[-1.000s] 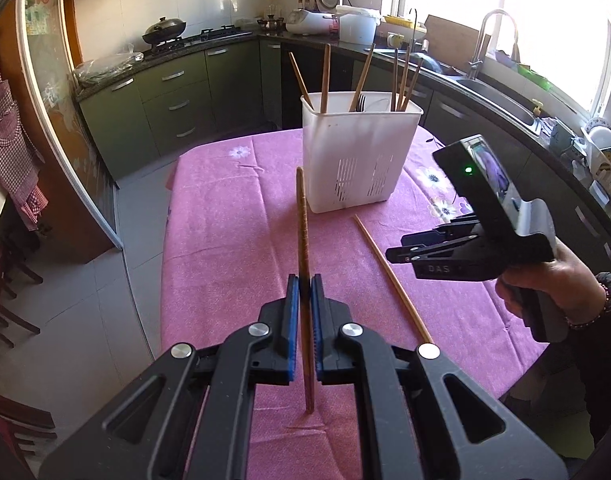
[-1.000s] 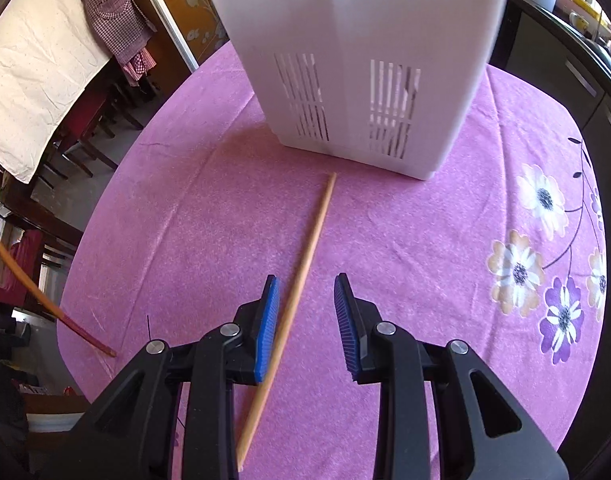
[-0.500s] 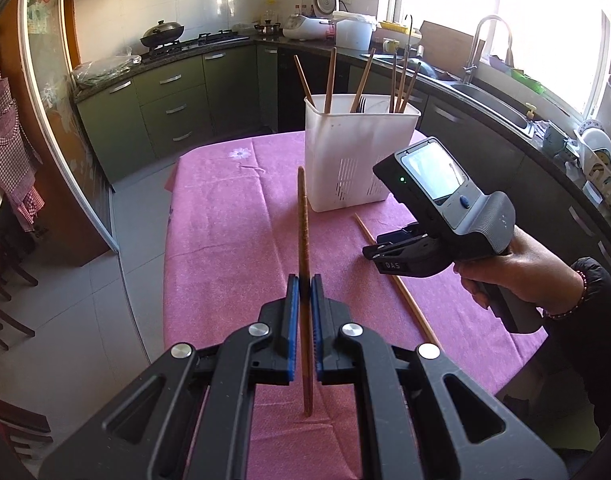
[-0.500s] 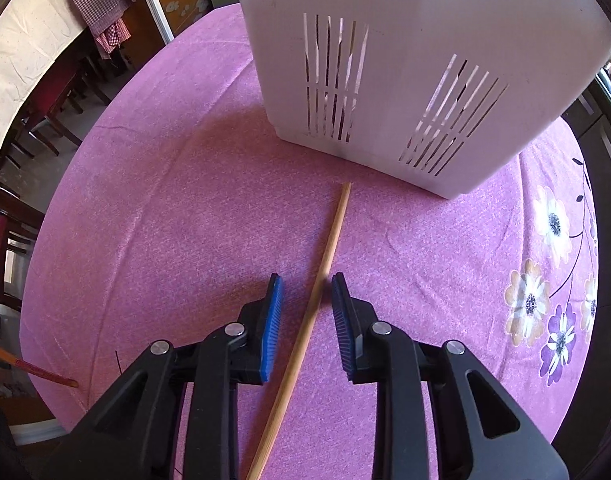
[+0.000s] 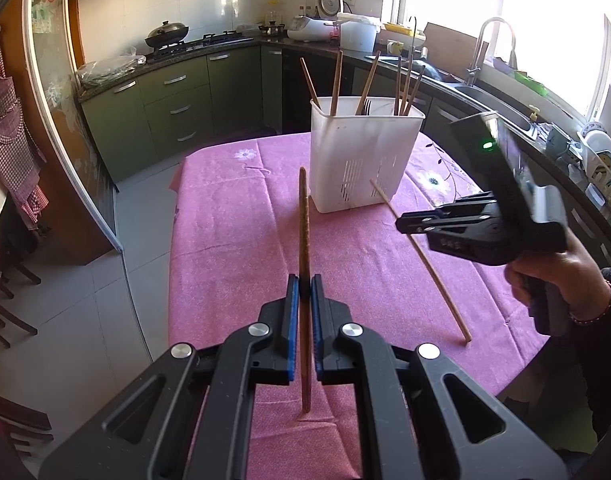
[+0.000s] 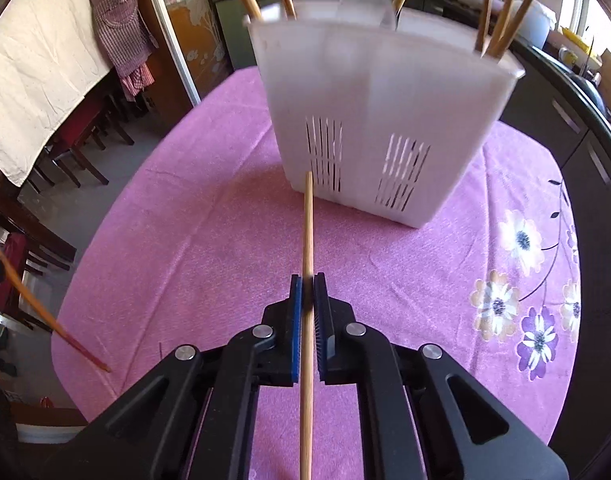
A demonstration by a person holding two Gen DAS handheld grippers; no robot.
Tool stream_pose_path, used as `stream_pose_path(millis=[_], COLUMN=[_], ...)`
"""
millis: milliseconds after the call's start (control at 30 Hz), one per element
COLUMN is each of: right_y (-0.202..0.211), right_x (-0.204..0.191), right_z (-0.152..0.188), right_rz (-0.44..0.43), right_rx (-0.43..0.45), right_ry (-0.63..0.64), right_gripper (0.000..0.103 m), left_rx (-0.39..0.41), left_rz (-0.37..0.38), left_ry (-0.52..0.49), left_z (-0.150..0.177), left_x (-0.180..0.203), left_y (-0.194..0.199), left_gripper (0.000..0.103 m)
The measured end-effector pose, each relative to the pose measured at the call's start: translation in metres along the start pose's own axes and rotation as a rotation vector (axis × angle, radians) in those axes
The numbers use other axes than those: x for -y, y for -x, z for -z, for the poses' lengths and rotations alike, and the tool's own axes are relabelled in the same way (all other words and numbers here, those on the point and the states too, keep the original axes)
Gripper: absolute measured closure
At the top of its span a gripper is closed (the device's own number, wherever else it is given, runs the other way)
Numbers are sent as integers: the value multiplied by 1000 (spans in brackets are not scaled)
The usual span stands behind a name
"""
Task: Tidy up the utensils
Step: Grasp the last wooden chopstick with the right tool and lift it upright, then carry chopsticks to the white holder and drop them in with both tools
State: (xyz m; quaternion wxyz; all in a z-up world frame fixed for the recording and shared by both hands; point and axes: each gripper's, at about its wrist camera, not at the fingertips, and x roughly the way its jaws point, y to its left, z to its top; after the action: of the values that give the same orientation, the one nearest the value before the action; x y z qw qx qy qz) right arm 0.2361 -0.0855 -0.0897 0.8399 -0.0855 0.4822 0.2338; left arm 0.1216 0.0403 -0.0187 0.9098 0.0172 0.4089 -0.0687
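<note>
Right tongs (image 6: pixel 308 280) have clamped onto the pale chopstick (image 6: pixel 307 240) they straddled a second ago, lifting it off the pink desk (image 6: pixel 209 248). Left tongs (image 5: pixel 304 282) stay clamped on the dark chopstick (image 5: pixel 303 220); beyond stands the white utensil holder (image 5: pixel 361 160).

Eight chopsticks (image 5: pixel 304 236); one holder (image 5: pixel 361 160)

Right tool (image 5: pixel 401 225) side marking: pale raised characters, three of them, too blurred to read for certain.
Wall stickers behind the stove: too small to read.
Everything else: no legible text.
</note>
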Motion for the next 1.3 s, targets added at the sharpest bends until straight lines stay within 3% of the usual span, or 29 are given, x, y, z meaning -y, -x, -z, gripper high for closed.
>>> stream_pose_path(millis=[233,467,767,1300], right_y=[99,146,158,169], right_x=[10,20,18,16], right_z=[29,65,84,72], right_rz=[-2,0,-12,-35], right_rx=[203,269,283,310], right_ry=[2,-8,-2,5], right_gripper=[96,96,96,96], left_rx=[7,18,28,40], left_rz=[-11,-16,-22,1], left_ry=[9,6,-7,-27], left_z=[1,3,6,-8], left_x=[-3,-2,2,12], left_y=[4,11,21,28], left_gripper=[97,97,97,97])
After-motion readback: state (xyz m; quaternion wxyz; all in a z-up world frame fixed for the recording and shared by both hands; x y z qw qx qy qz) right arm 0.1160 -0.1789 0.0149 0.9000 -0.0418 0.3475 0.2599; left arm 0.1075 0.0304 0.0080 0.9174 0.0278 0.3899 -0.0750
